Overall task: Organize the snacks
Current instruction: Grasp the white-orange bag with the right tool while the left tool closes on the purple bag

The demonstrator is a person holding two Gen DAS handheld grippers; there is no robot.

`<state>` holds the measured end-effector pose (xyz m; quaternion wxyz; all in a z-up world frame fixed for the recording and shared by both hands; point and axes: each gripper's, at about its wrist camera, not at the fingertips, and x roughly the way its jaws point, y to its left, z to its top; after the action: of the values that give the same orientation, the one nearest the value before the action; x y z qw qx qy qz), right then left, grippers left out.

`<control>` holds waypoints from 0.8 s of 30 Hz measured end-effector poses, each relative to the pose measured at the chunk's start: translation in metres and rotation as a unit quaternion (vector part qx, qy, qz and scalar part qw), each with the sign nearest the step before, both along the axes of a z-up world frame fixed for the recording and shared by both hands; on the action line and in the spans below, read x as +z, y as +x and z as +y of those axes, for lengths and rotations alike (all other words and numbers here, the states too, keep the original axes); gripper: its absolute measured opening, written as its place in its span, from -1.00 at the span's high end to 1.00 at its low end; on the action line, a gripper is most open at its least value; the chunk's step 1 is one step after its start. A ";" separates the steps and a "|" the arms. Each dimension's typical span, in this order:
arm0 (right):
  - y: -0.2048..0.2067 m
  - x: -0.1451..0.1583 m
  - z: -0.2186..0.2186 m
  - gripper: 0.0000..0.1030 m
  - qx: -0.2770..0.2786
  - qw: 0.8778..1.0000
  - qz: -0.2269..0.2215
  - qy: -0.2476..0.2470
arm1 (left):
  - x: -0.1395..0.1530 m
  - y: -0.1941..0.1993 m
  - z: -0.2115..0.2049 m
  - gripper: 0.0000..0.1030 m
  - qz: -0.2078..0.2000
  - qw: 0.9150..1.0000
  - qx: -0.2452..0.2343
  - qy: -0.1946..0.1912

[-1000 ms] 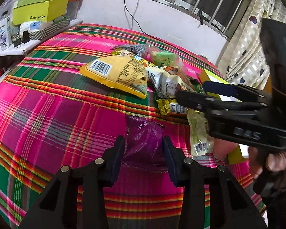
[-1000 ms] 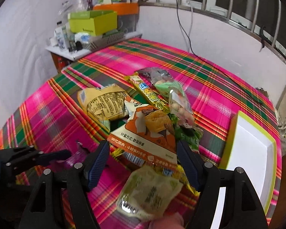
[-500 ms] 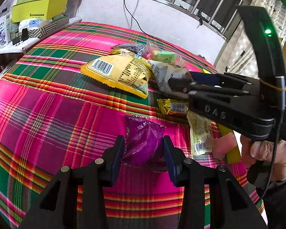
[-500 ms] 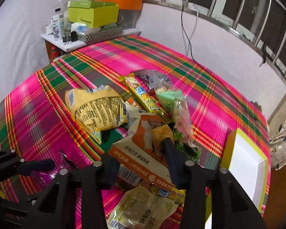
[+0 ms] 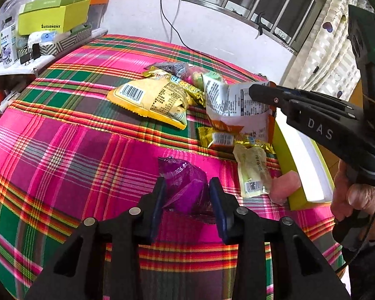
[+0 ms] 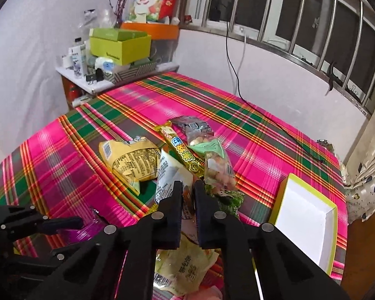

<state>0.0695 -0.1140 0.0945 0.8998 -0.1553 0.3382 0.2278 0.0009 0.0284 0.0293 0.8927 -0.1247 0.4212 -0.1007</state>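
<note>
A: What does the right gripper (image 6: 187,195) have?

B: Its jaws have just closed on a white and orange snack bag (image 5: 237,105), lifted above the pile near the table's (image 5: 62,150) right edge. Its back carries small print, too fine to read.

A: And the left gripper (image 5: 186,195)?

B: Its jaws have just narrowed around a crinkled purple packet (image 5: 185,182) near the front edge, pads touching its sides. "2026" is printed there. A yellow bag (image 5: 152,100) shows a barcode. The right gripper's body reads "DAS".
</note>
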 end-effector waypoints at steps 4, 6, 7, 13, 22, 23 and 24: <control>-0.009 0.006 -0.005 0.87 0.001 1.000 -0.005 0.010 | 0.006 -0.003 -0.002 0.34 -0.006 1.000 -0.001 0.002; -0.012 0.009 -0.007 0.87 0.001 1.000 -0.008 0.013 | 0.009 -0.005 -0.003 0.48 -0.010 1.000 -0.004 0.002; -0.014 0.011 -0.009 0.87 0.001 1.000 -0.009 0.016 | 0.011 -0.005 -0.004 0.51 -0.012 1.000 -0.005 0.001; -0.024 0.019 -0.017 0.87 -0.001 0.999 -0.015 0.029 | 0.014 -0.008 -0.007 0.70 -0.021 1.000 -0.011 0.001; -0.035 0.026 -0.030 0.87 -0.009 0.999 -0.022 0.042 | 0.024 -0.015 -0.001 0.81 -0.033 0.999 -0.011 -0.006; -0.036 0.027 -0.031 0.87 -0.009 0.999 -0.023 0.043 | 0.026 -0.016 -0.001 0.81 -0.035 0.999 -0.011 -0.006; -0.037 0.028 -0.032 0.87 -0.010 0.999 -0.024 0.044 | 0.028 -0.017 -0.001 0.82 -0.037 0.999 -0.011 -0.005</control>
<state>0.0324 -0.1460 0.1222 0.9160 -0.1174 0.3077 0.2293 -0.0157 0.0274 0.0571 0.9060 -0.1209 0.3883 -0.1172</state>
